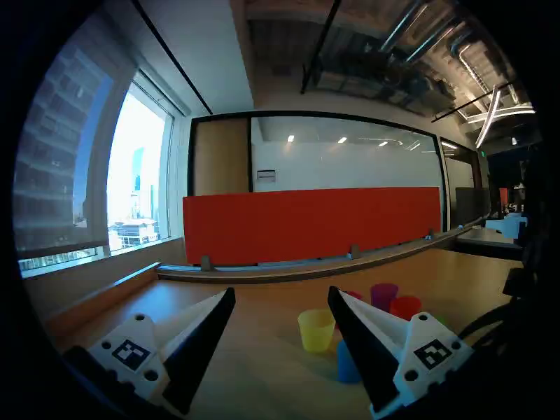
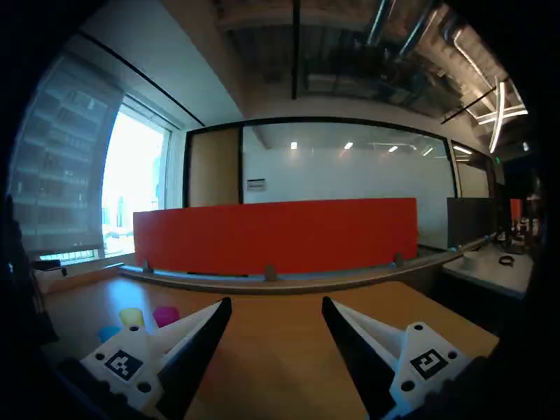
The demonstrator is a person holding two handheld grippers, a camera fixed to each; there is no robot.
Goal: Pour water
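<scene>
Wooden desk point(image 1: 266, 364) runs out to a long red divider point(image 1: 315, 224) along its far edge. The left gripper point(image 1: 280, 290) hangs above the desk, fingers spread wide and holding nothing. A cluster of plastic cups stands on the near side of the divider. A yellow cup point(image 1: 316, 330) sits just inside the finger on the right of the left gripper view, and a blue cup point(image 1: 345, 364) is partly hidden behind that finger. A purple cup point(image 1: 383, 295) and a red cup point(image 1: 405, 306) stand nearer the divider. The right gripper point(image 2: 275, 299) faces the divider, equally spread and empty, with the cups beyond its left-hand finger.
</scene>
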